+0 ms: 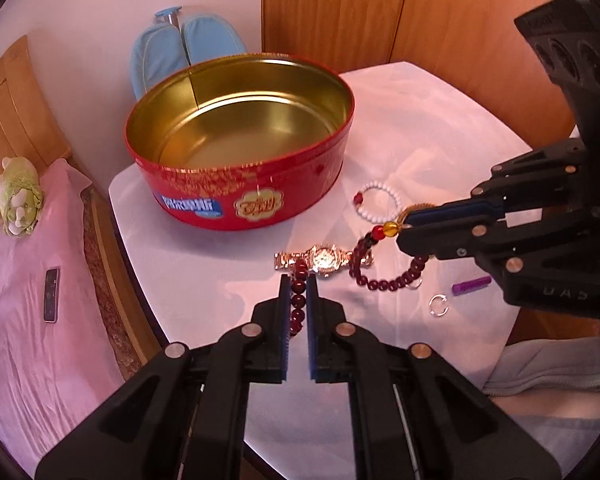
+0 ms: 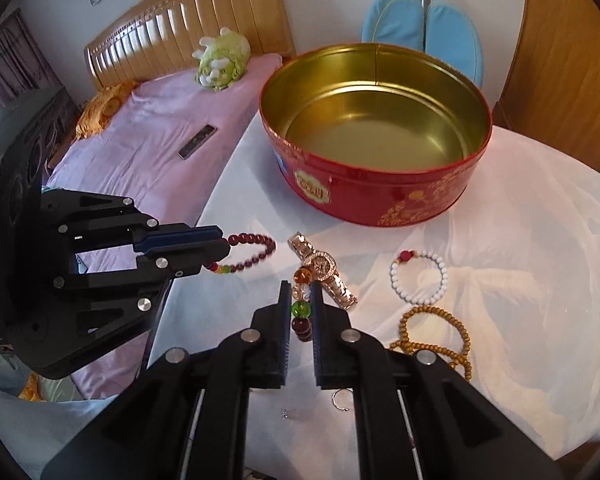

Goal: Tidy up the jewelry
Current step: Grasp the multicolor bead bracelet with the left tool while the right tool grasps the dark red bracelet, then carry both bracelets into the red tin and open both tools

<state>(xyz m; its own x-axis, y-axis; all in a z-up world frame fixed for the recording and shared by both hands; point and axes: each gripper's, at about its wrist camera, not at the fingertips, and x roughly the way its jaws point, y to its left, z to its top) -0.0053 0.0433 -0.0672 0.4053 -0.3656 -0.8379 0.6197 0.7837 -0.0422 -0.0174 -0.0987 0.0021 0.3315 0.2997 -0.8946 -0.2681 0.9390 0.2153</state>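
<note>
An open red tin (image 1: 244, 184) with a gold inside stands empty at the back of the white-clothed table; it also shows in the right wrist view (image 2: 380, 196). My left gripper (image 1: 299, 280) is shut on a dark red bead bracelet (image 1: 384, 282). My right gripper (image 2: 301, 288) is shut on the same bracelet at its amber and green beads (image 2: 301, 308). The bracelet (image 2: 256, 240) hangs stretched between both grippers just above a gold watch (image 1: 324, 258) lying on the cloth, seen also in the right wrist view (image 2: 328, 276).
A white bead bracelet (image 2: 420, 276) and a brown wooden bead bracelet (image 2: 436, 336) lie right of the watch. A small silver ring (image 1: 439, 305) and a purple tube (image 1: 471, 285) lie near the front. A bed (image 2: 140, 152) with a phone runs along the table's left edge.
</note>
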